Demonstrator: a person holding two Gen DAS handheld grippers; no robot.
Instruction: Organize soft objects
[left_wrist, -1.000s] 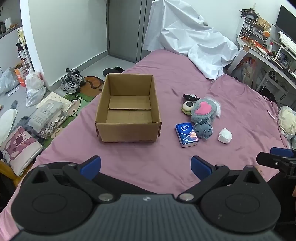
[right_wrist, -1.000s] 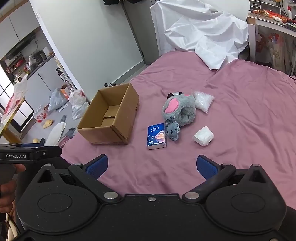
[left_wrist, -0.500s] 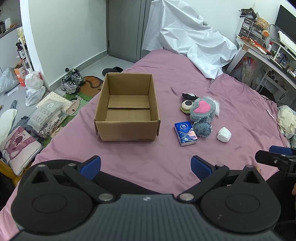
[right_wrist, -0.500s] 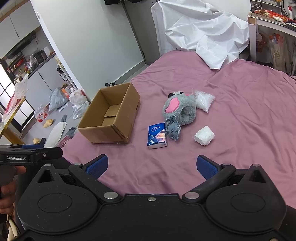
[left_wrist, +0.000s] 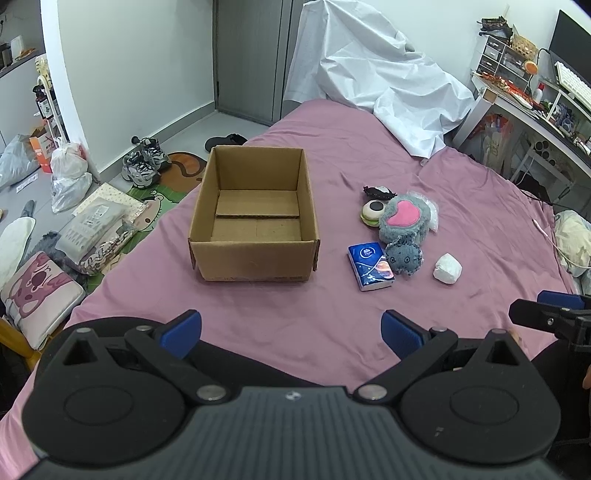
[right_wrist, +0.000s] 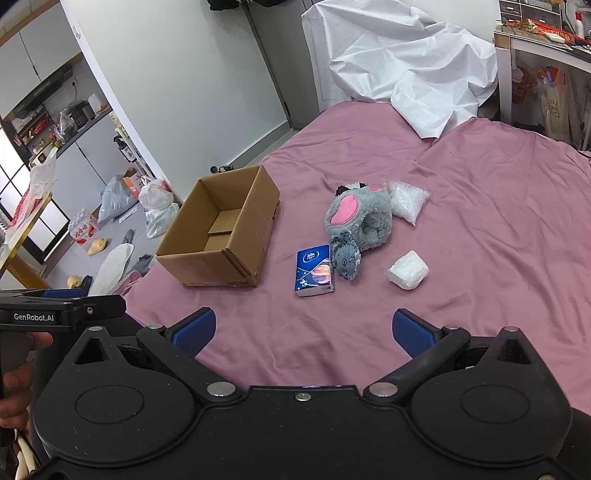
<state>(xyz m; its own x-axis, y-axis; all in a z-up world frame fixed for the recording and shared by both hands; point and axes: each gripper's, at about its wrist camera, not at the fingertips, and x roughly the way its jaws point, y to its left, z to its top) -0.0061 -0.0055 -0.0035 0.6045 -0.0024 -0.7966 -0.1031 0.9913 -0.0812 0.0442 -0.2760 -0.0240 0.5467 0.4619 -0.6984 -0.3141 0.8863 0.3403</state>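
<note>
An open, empty cardboard box (left_wrist: 255, 225) (right_wrist: 221, 232) stands on the pink bed. To its right lie a grey plush toy with a pink heart (left_wrist: 404, 221) (right_wrist: 360, 221), a blue tissue pack (left_wrist: 370, 266) (right_wrist: 314, 270), a white wrapped lump (left_wrist: 447, 268) (right_wrist: 408, 269), a clear bag of white filling (right_wrist: 406, 199), a burger-shaped squishy (left_wrist: 372, 213) and a small black item (left_wrist: 378, 192). My left gripper (left_wrist: 291, 330) is open and empty, held near the bed's front edge. My right gripper (right_wrist: 304, 332) is open and empty, well short of the objects.
A white sheet (left_wrist: 373, 81) is heaped at the far end of the bed. A desk with clutter (left_wrist: 535, 103) stands on the right. Shoes, bags and cushions (left_wrist: 92, 225) litter the floor on the left. The other gripper's tip shows at each view's edge (left_wrist: 546, 314) (right_wrist: 62, 310).
Both grippers have drawn back slightly; the objects appear a little farther away. Nothing on the bed has moved.
</note>
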